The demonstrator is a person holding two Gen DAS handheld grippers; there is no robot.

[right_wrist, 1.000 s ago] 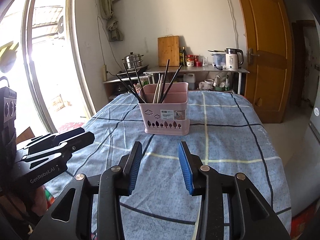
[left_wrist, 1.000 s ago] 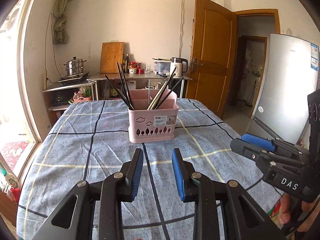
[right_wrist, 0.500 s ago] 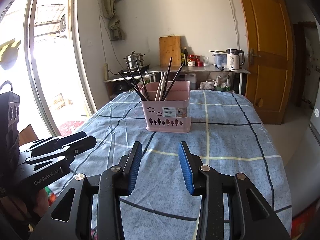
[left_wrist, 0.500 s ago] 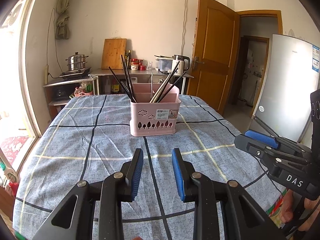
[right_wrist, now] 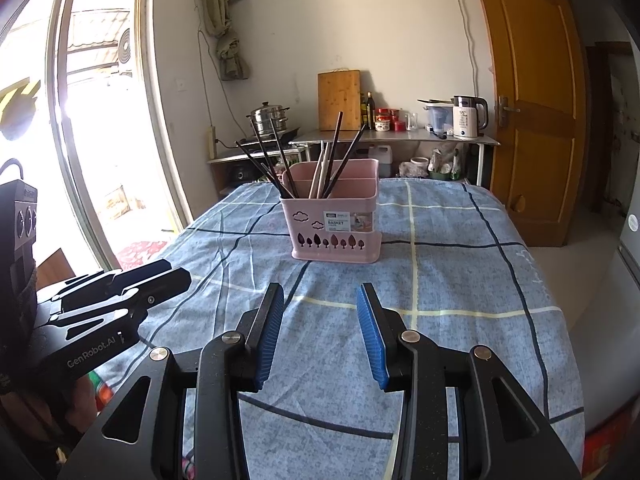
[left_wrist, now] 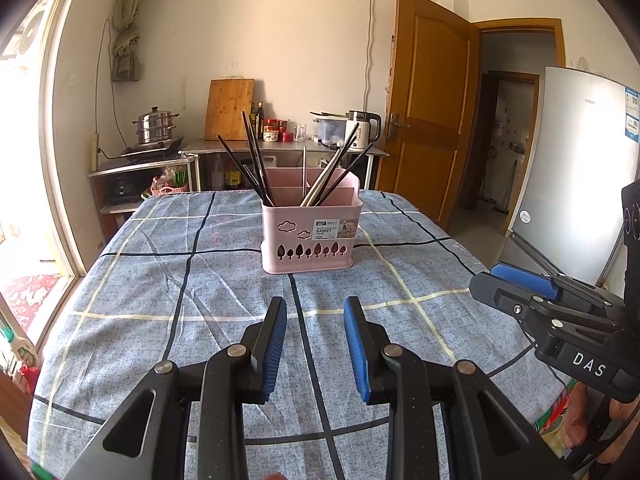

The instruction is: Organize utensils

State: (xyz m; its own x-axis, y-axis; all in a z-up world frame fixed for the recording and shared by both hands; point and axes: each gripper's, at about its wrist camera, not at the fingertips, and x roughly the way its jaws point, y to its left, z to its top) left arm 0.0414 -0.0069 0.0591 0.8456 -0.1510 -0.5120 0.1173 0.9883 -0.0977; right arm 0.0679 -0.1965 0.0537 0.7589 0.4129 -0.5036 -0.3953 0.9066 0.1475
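A pink utensil basket [left_wrist: 308, 236] stood upright near the middle of a desk [left_wrist: 168, 296] covered in a blue checked cloth, at about twelve o'clock from both pairs of tongs. Dark chopsticks [left_wrist: 250, 160] leaned toward eleven o'clock out of its left compartment, while paler chopsticks [left_wrist: 320, 184] and more dark ones leaned toward one o'clock out of the next. No loose utensil showed on the cloth. That arrangement would suit sticks already sorted, or sticks waiting to be regrouped by kind, and the views did not settle which. For any pick from the basket, a sound approach would probably come from above, closing on one stick near its upper end and lifting along its lean so the neighbours stayed put. The left tongs [left_wrist: 314, 338] were spread wide and empty, held low and level over the near part of the desk, pointing at the basket. The right tongs [right_wrist: 320, 330] were likewise wide and empty, level, well short of the basket. Each pair appeared at the edge of the other's view, side by side.
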